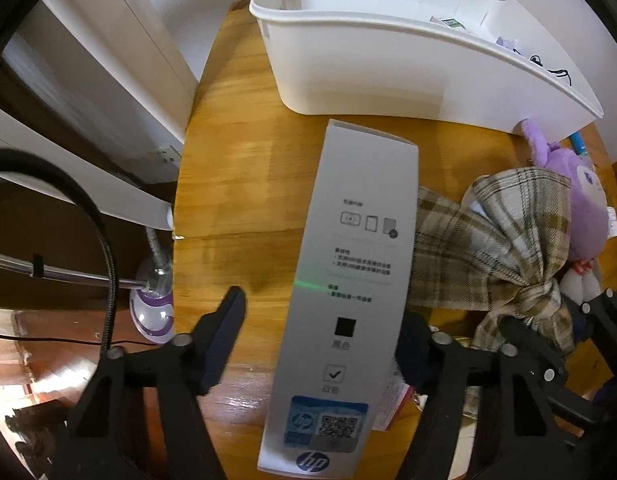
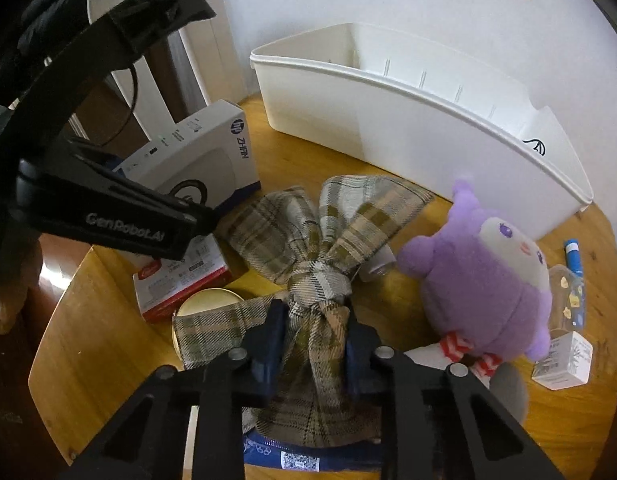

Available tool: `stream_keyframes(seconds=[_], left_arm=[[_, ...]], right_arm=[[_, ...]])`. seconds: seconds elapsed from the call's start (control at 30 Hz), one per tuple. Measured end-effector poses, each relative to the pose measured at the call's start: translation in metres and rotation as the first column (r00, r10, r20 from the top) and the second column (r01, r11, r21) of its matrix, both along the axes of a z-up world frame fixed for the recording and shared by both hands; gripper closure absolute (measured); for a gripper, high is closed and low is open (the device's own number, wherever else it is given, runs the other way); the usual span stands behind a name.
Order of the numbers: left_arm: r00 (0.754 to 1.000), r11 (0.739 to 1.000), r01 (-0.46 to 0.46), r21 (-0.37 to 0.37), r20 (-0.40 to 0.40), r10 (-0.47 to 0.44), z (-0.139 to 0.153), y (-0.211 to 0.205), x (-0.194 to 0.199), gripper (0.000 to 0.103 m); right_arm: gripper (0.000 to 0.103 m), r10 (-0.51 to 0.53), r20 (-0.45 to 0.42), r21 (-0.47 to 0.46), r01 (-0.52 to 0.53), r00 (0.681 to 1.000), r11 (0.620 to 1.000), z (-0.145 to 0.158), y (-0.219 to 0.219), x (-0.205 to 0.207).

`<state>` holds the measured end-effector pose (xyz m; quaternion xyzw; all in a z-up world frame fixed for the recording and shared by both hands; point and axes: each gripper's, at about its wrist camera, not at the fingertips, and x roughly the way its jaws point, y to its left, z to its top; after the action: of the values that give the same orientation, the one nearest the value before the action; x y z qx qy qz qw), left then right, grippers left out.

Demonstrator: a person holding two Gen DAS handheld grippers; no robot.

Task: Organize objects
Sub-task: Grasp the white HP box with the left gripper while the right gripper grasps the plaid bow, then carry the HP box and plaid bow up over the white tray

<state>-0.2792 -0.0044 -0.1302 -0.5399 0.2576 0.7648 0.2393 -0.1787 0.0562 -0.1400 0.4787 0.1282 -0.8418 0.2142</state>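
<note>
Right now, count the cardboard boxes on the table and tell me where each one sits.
3, maybe more hidden under the cloth. The white HP box stands at the back left, the red-and-white box lies in front of it, and the small white box sits at the right edge.

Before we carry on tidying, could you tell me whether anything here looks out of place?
The white bin is nearly empty while the plush toy, knotted plaid cloth and boxes clutter the table. Nothing looks spilled or damaged.
</note>
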Motion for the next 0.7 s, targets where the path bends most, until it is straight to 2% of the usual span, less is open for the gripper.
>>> stream_keyframes(seconds=[0.07,0.13,0.27,0.43,0.7], left_arm=[[1.0,1.0,0.007,0.006,0.008,-0.007,0.001,0.0,0.001,0.06],[1.0,1.0,0.017,-0.011,0.001,-0.017,0.002,0.001,0.003,0.067],[0.999,0.999,0.031,-0.012,-0.038,-0.031,0.009,0.0,0.007,0.068],[0.996,0.998,0.052,0.033,-0.076,-0.05,0.035,-0.002,0.015,0.068],[0.98,0.98,0.153,0.124,-0.145,-0.135,0.104,0.003,0.044,0.068]], right_arm=[[0.082,0.003,-0.01,-0.003,-0.003,1.0,1.0,0.003,0.001,0.003],[0.083,0.003,-0.016,-0.017,-0.003,1.0,1.0,0.007,0.002,0.005],[0.083,0.002,-0.041,-0.049,-0.004,0.999,0.999,0.021,0.008,0.013],[0.083,-0.011,-0.063,-0.083,0.005,0.998,0.997,0.04,0.019,0.023],[0.083,-0.042,-0.134,-0.133,0.024,0.99,0.991,0.088,0.045,0.046]])
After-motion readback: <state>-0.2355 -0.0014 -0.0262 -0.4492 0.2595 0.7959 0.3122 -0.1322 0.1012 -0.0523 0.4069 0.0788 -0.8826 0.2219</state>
